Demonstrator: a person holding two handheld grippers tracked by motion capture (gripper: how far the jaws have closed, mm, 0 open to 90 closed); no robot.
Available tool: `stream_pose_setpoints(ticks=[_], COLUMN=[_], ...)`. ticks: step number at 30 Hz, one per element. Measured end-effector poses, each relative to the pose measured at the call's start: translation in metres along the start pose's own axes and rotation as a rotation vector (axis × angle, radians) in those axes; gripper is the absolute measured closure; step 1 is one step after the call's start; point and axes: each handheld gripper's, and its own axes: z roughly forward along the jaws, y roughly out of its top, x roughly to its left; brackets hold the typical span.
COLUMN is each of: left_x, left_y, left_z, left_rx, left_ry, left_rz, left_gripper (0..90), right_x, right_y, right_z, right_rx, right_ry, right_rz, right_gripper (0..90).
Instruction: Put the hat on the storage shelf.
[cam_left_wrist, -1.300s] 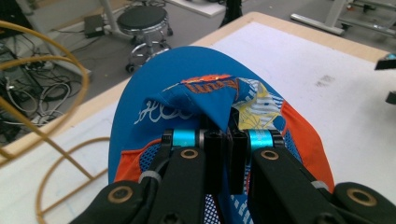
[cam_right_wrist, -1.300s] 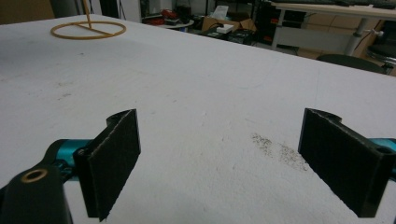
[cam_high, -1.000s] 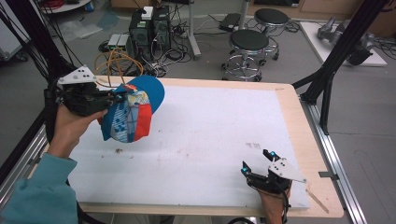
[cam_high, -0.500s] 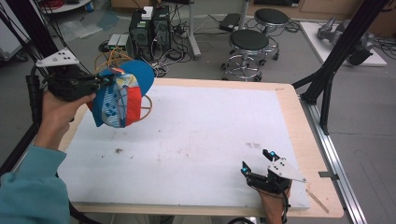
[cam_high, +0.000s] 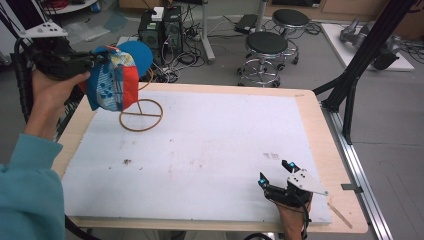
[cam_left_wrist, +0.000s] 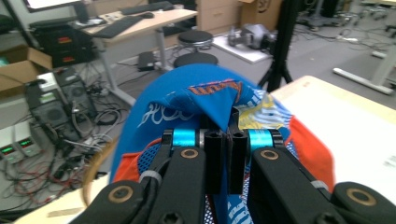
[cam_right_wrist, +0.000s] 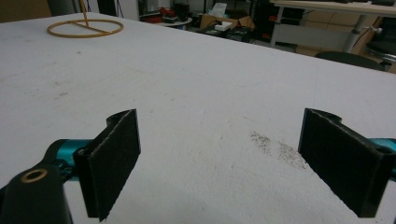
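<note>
The left gripper has its two black jaws pressed together on a fold of a blue, orange and patterned fabric cap, whose blue cloth bulges up and over the jaw tips in the left gripper view. In the high view the same left gripper, gripped by the person's left hand in a teal sleeve, holds the cap in the air above the table's far left corner, clear of the surface, with its round blue brim turned away toward the room. Directly beneath the cap stands a thin wooden stand with a ring-shaped base, its ring lying flat on the white foam sheet that covers the light wooden table. The right gripper has its jaws spread wide apart with nothing between them, only the bare white sheet and a small dark scuff mark visible in the gap; the ring base appears far off at the upper left of the right gripper view. In the high view the right gripper rests low at the near right corner of the sheet, well apart from the cap. Beyond the table stand two round black stools and a cluster of black computer boxes with tangled cables.
</note>
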Motion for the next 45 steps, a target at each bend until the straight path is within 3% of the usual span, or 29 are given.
stream_pose_setpoints(ticks=[9, 16, 22, 31, 38, 42, 45], left_x=[0.026, 0.032, 0.031, 0.033, 0.027, 0.014, 0.012], left_y=[0.007, 0.011, 0.006, -0.001, -0.003, 0.007, 0.007], left_z=[0.029, 0.051, 0.064, 0.067, 0.069, 0.074, 0.080], left_rx=[0.043, 0.057, 0.091, 0.118, 0.102, 0.079, 0.078], left_ry=[0.036, 0.046, 0.065, 0.089, 0.047, 0.012, 0.002], left_rz=[-0.040, -0.070, -0.050, -0.042, -0.052, -0.019, -0.044], left_gripper=[88.8, 88.8, 88.8, 88.8, 88.8, 88.8, 88.7], right_x=[0.001, 0.001, 0.001, 0.000, 0.001, 0.001, 0.001], right_y=[0.000, 0.000, 0.000, 0.000, 0.000, 0.000, 0.000], right_z=[0.000, 0.000, 0.000, 0.000, 0.000, 0.000, 0.000], right_rx=[0.003, 0.001, -0.004, 0.003, 0.000, 0.003, 0.000], right_ry=[-0.004, -0.002, 0.003, 0.003, 0.001, -0.002, -0.002], right_rz=[-0.002, -0.006, -0.001, -0.004, -0.005, -0.003, -0.006], right_gripper=[11.9, 11.9, 11.9, 11.9, 11.9, 11.9, 11.9])
